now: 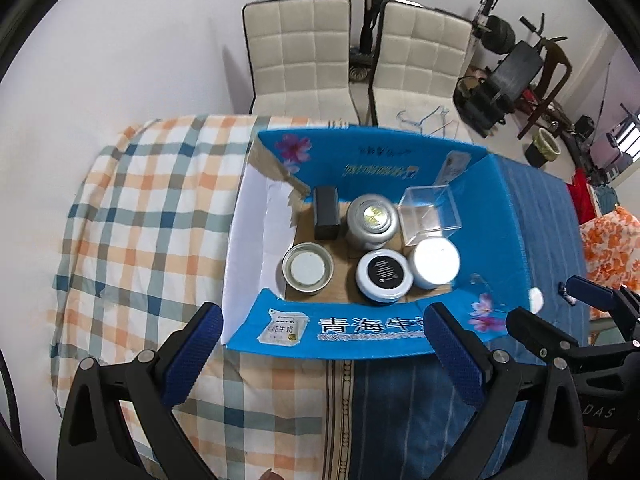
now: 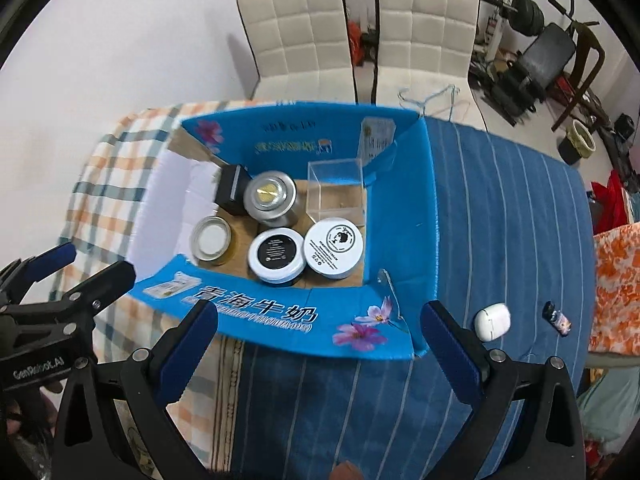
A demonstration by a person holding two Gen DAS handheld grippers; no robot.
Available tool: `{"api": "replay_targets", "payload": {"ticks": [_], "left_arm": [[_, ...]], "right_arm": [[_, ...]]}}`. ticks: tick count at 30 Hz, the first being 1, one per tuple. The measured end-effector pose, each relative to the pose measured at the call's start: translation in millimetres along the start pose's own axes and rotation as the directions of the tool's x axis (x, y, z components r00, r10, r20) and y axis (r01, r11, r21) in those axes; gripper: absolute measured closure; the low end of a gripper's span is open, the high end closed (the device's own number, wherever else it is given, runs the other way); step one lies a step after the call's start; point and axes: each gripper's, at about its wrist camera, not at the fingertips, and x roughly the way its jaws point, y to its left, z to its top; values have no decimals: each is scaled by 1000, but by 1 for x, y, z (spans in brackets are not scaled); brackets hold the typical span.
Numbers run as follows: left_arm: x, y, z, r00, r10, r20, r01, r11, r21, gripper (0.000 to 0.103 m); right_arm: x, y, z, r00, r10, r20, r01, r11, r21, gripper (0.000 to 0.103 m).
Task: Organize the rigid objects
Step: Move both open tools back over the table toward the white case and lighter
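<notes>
Blue carton (image 2: 280,320) wall partly hiding black-lidded jar (image 2: 276,255) base

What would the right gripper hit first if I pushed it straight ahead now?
Probably the near flap of the blue box, which fills the space between its open fingers; depth is uncertain.

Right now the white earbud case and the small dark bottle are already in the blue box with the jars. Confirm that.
Not so. The white earbud case and small dark bottle lie outside the blue box, on the striped blue cloth to its right, as the right wrist view shows. The jars are inside.
</notes>
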Motion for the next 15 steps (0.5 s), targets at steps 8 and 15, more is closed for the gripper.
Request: {"api": "replay_targets", "payload": {"ticks": [8, 15], "left_arm": [[-39, -31, -1, 998, -9, 66, 7, 999, 43, 0], [-42, -82, 2, 996, -57, 74, 49, 993, 104, 0]], "right_arm": [[-59, -15, -16, 996, 58, 64, -60, 998, 21, 0], [-86, -67, -26, 994, 29, 105, -39, 994, 102, 0]]}}
